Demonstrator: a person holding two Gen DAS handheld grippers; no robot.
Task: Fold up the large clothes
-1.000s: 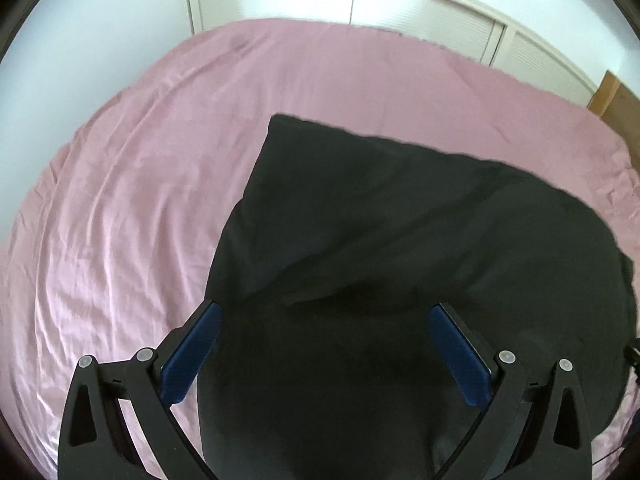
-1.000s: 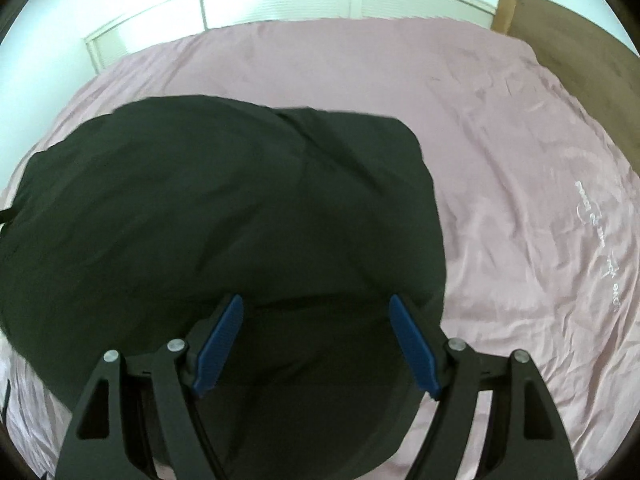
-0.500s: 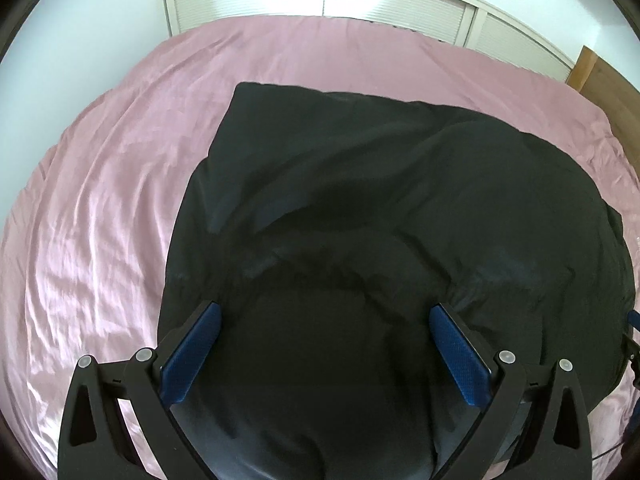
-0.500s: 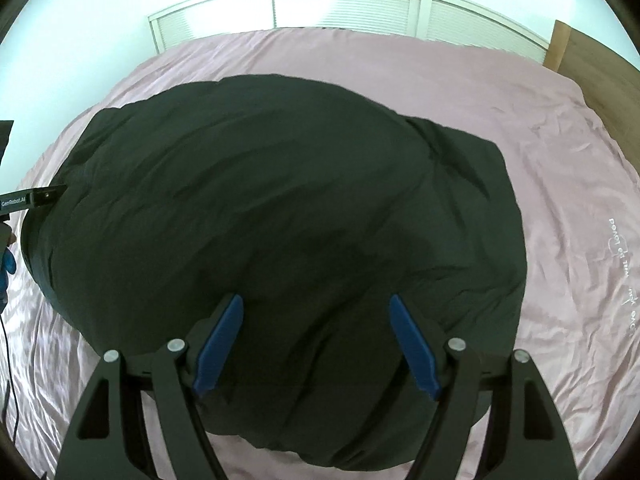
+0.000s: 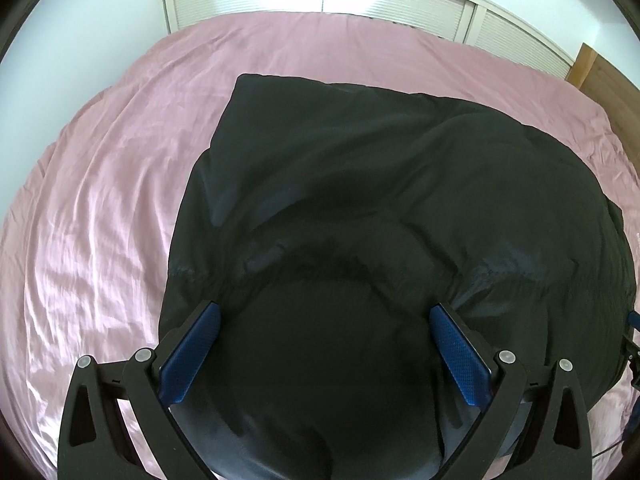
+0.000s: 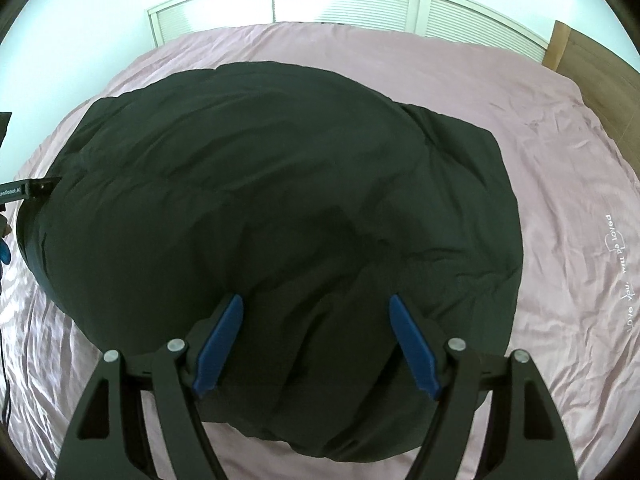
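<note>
Lying spread across a pink bedsheet (image 5: 100,208), a large black garment (image 5: 380,200) is filling the middle of both wrist views. Its far edge is running straight across the bed, with one square corner showing at the upper left in the left wrist view and another at the upper right in the right wrist view (image 6: 480,136).

The left gripper (image 5: 324,312) is hovering over the near part of the garment, its jaws standing wide apart with blue pads (image 5: 192,356) on either side of dark cloth that is bulging up between them. Whether the pads are touching the fabric cannot be told, but they are not pinching it.

The right gripper (image 6: 316,304) is likewise hanging over the garment's near portion, jaws spread wide, nothing clamped; the cloth's rounded near edge is lying just below and between its fingers (image 6: 412,344).

White louvred closet doors (image 6: 340,4) are standing beyond the bed.
</note>
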